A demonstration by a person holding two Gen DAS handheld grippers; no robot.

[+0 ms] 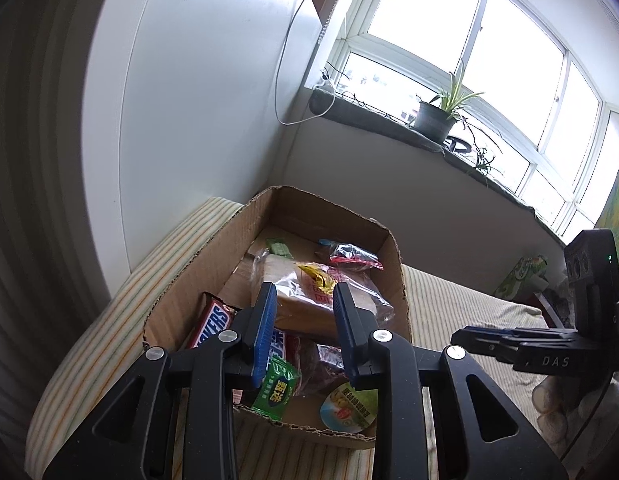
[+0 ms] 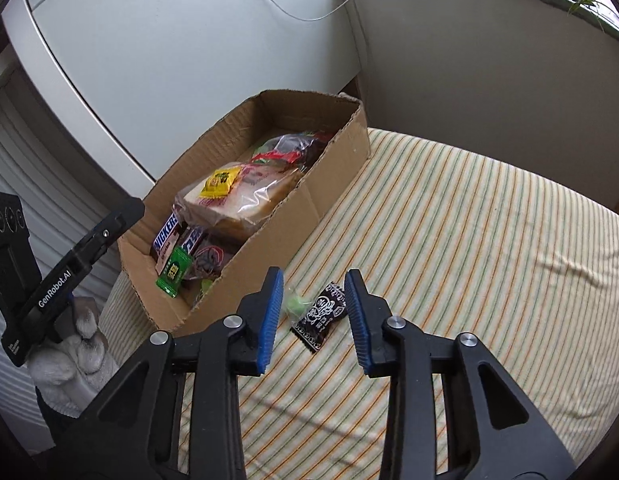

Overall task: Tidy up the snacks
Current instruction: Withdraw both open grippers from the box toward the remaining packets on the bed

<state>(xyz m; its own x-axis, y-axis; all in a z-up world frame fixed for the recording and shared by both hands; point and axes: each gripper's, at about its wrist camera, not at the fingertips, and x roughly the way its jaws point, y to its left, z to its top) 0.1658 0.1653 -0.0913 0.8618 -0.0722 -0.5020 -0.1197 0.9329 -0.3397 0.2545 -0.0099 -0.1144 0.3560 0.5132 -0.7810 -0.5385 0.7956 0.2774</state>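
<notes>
Right wrist view: the right gripper [image 2: 312,316] is hovering over a black snack packet [image 2: 320,315] lying on the striped bed [image 2: 469,240], its fingers apart around the packet, gripping nothing. The left gripper [image 1: 305,330] is waiting, fingers apart and empty, over the nearly full cardboard box [image 2: 329,184]. Next move, likely: pinching the packet, lifting it leftward into the box. A greenish sweet [image 2: 294,305] beside it is hard to make out.

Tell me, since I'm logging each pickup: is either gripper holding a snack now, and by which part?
Nothing is held. The right gripper straddles the black packet on the striped cloth, pads clear of it; the left gripper is empty above the box.
</notes>
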